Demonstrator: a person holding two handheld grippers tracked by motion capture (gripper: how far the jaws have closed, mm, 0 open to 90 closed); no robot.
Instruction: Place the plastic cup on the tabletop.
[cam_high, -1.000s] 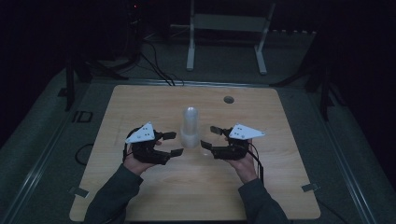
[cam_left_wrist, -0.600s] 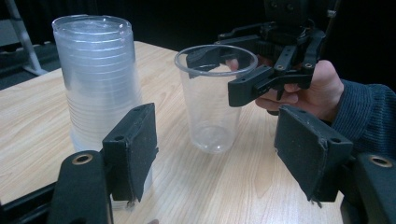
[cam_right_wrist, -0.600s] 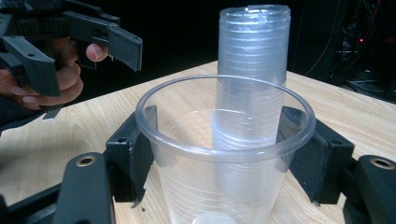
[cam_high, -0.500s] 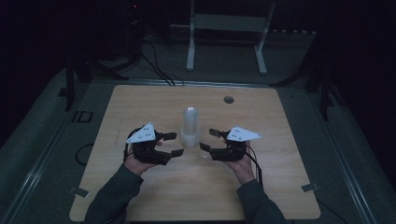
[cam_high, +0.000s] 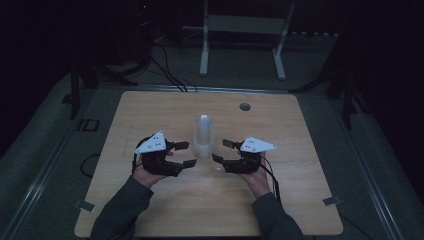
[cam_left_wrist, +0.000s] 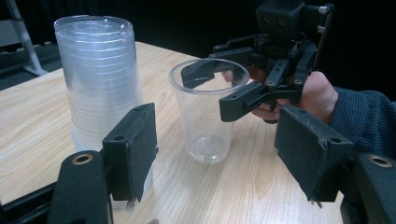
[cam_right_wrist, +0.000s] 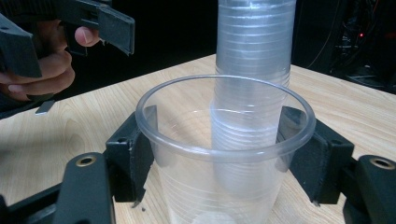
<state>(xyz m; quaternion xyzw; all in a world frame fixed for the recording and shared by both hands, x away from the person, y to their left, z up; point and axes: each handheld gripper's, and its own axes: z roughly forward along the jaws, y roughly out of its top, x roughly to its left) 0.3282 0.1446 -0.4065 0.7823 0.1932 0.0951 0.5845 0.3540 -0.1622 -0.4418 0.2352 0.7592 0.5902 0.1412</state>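
Note:
A tall stack of clear plastic cups (cam_high: 203, 135) stands upright at the middle of the wooden table (cam_high: 150, 110). Just in front of it to the right stands a single clear cup (cam_left_wrist: 208, 112), upright and empty. My right gripper (cam_high: 222, 151) is open, with that cup (cam_right_wrist: 219, 154) between its jaws; the pads sit close against the walls, and I cannot tell if they touch. My left gripper (cam_high: 182, 154) is open and holds nothing, its jaws pointing at the stack (cam_left_wrist: 100, 79) and the single cup from the left.
A small round hole (cam_high: 244, 106) lies in the tabletop at the back right. Behind the table a white metal frame (cam_high: 240, 30) stands on the floor, with cables (cam_high: 167, 70) running past it. Bare wood lies around both hands.
The right gripper has moved a little to the left, toward the stack and the single cup. The left gripper has hardly moved.

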